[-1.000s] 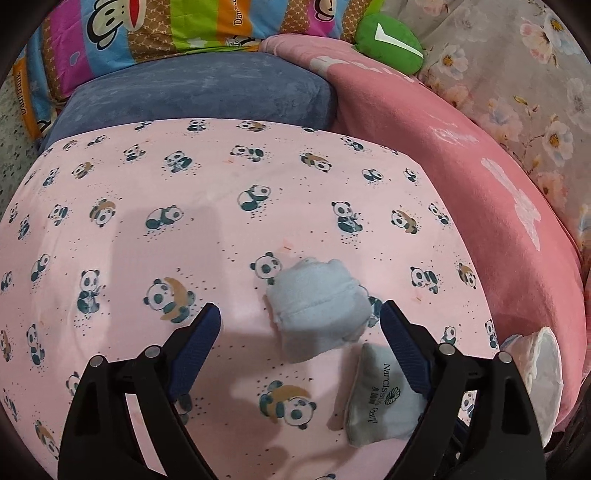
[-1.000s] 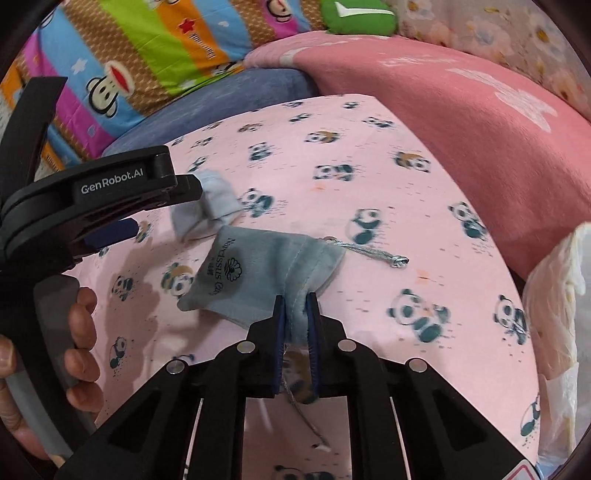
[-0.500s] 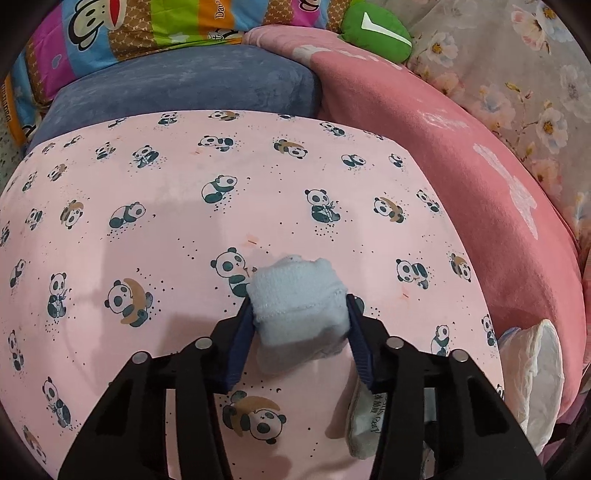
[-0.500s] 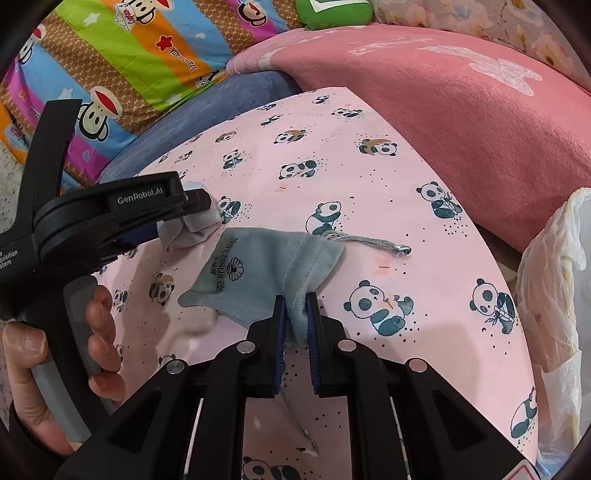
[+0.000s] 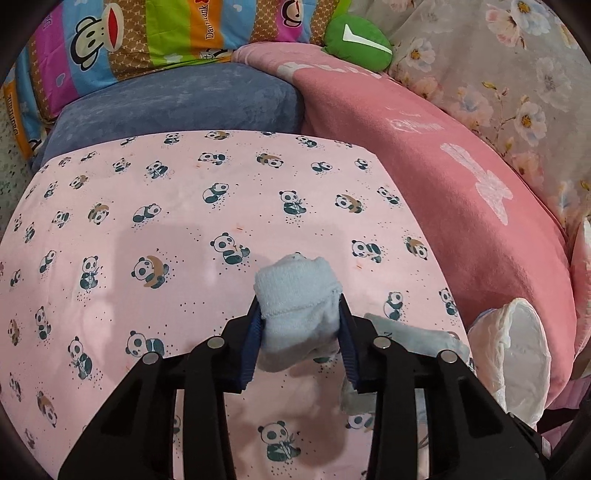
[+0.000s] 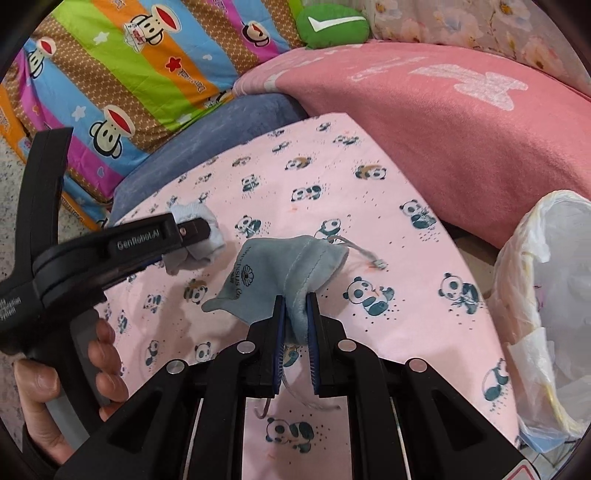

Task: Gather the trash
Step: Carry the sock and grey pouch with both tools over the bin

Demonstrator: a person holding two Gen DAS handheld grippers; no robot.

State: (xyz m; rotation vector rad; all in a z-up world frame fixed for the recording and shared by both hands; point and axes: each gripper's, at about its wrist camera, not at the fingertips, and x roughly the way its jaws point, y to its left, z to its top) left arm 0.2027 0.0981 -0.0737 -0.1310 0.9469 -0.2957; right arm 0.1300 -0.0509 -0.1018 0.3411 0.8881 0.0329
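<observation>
My left gripper (image 5: pixel 300 314) is shut on a small light-blue sock (image 5: pixel 295 295) and holds it just above the pink panda sheet (image 5: pixel 166 295). It also shows in the right wrist view (image 6: pixel 195 240), at the left. My right gripper (image 6: pixel 295 306) is shut on a grey-blue velvet drawstring pouch (image 6: pixel 277 273) with printed lettering; its cord (image 6: pixel 364 254) trails to the right. The pouch also shows in the left wrist view (image 5: pixel 417 339), behind the right finger. A white plastic trash bag (image 6: pixel 546 295) stands open at the bed's right edge, also seen in the left wrist view (image 5: pixel 517 350).
A pink blanket (image 5: pixel 443 166) lies along the right side. A blue cushion (image 5: pixel 177 99), a striped cartoon pillow (image 5: pixel 147 33) and a green cushion (image 5: pixel 358 37) sit at the back. A hand (image 6: pixel 66 387) holds the left gripper's handle.
My left gripper closed on the light-blue sock and lifted it slightly off the sheet. My right gripper kept its hold on the pouch and raised it a little.
</observation>
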